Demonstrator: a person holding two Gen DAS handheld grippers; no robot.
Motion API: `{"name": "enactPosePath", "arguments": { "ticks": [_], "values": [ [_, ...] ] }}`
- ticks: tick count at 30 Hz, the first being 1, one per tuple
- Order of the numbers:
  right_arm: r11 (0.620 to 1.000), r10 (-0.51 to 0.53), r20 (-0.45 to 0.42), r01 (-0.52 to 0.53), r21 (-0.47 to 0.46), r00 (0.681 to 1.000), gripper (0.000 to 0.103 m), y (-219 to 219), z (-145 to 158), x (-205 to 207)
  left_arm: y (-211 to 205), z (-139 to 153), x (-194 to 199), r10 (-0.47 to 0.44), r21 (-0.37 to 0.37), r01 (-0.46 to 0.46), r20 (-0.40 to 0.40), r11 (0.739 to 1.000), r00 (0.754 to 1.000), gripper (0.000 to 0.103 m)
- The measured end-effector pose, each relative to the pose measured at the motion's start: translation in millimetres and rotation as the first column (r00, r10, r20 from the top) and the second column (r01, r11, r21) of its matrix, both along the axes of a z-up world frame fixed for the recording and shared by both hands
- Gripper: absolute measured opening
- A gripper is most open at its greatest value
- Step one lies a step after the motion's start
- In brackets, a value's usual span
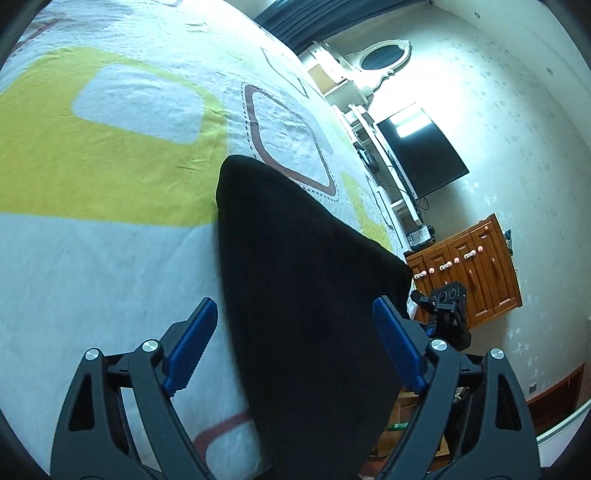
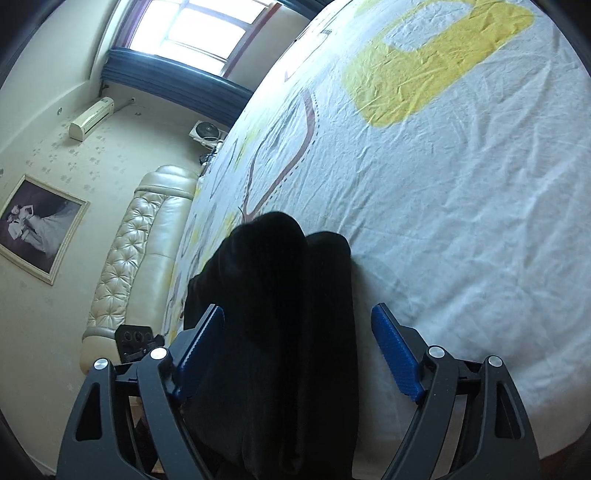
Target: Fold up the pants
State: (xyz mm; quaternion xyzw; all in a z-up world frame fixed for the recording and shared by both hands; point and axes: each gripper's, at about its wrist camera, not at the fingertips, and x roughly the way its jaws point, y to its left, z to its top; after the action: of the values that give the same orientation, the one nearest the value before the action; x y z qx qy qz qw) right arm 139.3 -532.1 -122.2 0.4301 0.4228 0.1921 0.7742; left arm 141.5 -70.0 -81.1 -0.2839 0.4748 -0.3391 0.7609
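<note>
Black pants [image 1: 295,258] lie folded into a long strip on the patterned bed sheet [image 1: 110,240], near the bed's edge. My left gripper [image 1: 295,306] hovers over one end with its blue pads [image 1: 192,343] wide apart; the cloth shows between them, untouched. In the right wrist view the pants [image 2: 277,280] end in a bunched, rounded fold. My right gripper [image 2: 299,310] is open astride the strip, and its pads [image 2: 395,354] do not press on it. Each view shows the other gripper beside the bed: the right one [image 1: 447,299] and the left one [image 2: 135,341].
The sheet [image 2: 461,184] is white with yellow and brown shapes. A wooden cabinet [image 1: 476,273], a dark screen [image 1: 421,147] and white shelves stand past one bed edge. A cream padded headboard [image 2: 140,251], a framed picture [image 2: 37,225] and a window [image 2: 199,29] lie past the other.
</note>
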Motion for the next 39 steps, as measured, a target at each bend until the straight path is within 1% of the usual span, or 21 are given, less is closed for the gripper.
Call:
{"name": "enactPosePath", "arguments": {
  "ticks": [2,5,7,8,9,10,11,12,13,16,19,21,23,26,29,34,39],
  "values": [
    [0.999,0.006,0.003,-0.006,0.05,1.0,0.081,1.6,-3.1,11.5,-7.9,-8.0,21.1,0.013,0.003,-0.012,-0.041,1.0,0.999,0.086],
    [0.995,0.014,0.0,-0.014,0.096,1.0,0.081,2.9,-6.9,25.3,-18.4,-20.0,44.4,0.008,-0.003,-0.008,-0.095,1.0,0.995,0.086],
    [0.993,0.036,0.002,-0.036,0.111,0.999,0.081,3.7,-9.2,31.7,-23.8,-22.4,49.4,0.011,-0.001,-0.011,-0.091,1.0,0.996,0.086],
    [0.994,0.051,0.004,-0.051,0.101,0.999,0.081,6.5,-8.6,33.9,-25.9,-22.1,50.9,0.015,0.001,-0.015,-0.082,1.0,0.997,0.085],
    [0.996,0.063,-0.002,-0.063,0.068,0.998,0.074,11.2,-7.1,35.7,-27.9,-22.0,51.7,0.021,0.011,-0.02,-0.075,1.0,0.997,0.078],
    [0.997,0.074,-0.019,-0.073,0.026,0.997,0.056,16.7,-5.9,37.7,-30.1,-22.0,53.7,0.026,0.045,-0.023,-0.072,0.999,0.997,0.063],
    [0.997,0.079,-0.034,-0.079,0.001,0.996,0.054,20.1,-6.9,38.4,-33.3,-23.4,54.1,0.025,0.096,-0.018,-0.069,0.995,0.997,0.058],
    [0.998,0.069,-0.032,-0.069,-0.002,0.997,0.053,20.6,-7.2,37.6,-35.0,-23.2,52.8,0.024,0.125,-0.017,-0.055,0.992,0.998,0.052],
    [0.998,0.06,-0.03,-0.06,0.001,0.998,0.051,21.2,-7.0,36.3,-34.9,-21.8,53.3,0.023,0.134,-0.017,-0.043,0.991,0.999,0.047],
    [1.0,0.03,-0.029,-0.03,0.001,0.999,0.049,24.5,-5.3,32.2,-35.2,-15.7,51.8,0.029,0.145,-0.025,-0.031,0.989,0.999,0.037],
    [1.0,0.016,-0.025,-0.016,-0.001,1.0,0.048,30.6,-1.2,31.1,-34.8,-6.7,51.6,0.034,0.164,-0.032,-0.006,0.986,0.999,0.032],
    [1.0,0.014,-0.024,-0.014,-0.007,1.0,0.048,39.4,5.6,36.3,-34.7,0.6,50.5,0.028,0.191,-0.032,0.021,0.981,0.999,0.03],
    [1.0,0.013,-0.021,-0.014,-0.012,1.0,0.048,47.9,11.7,42.0,-30.2,6.3,49.7,0.029,0.203,-0.036,0.038,0.978,0.999,0.029],
    [1.0,0.026,-0.029,-0.026,0.003,0.999,0.048,63.0,13.1,52.3,-15.9,11.3,54.1,0.05,0.206,-0.057,0.039,0.977,0.998,0.028],
    [0.998,0.053,-0.027,-0.053,0.015,0.998,0.048,88.0,12.6,65.3,9.3,13.6,60.7,0.089,0.208,-0.094,0.036,0.974,0.995,0.028],
    [0.992,0.116,-0.026,-0.114,0.047,0.993,0.048,140.7,8.2,95.1,66.3,14.7,75.0,0.164,0.215,-0.165,0.023,0.963,0.986,0.027],
    [0.98,0.189,-0.024,-0.187,0.074,0.982,0.048,201.4,5.7,128.7,127.3,16.2,87.5,0.236,0.231,-0.236,0.028,0.944,0.971,0.027]
  ]
}}
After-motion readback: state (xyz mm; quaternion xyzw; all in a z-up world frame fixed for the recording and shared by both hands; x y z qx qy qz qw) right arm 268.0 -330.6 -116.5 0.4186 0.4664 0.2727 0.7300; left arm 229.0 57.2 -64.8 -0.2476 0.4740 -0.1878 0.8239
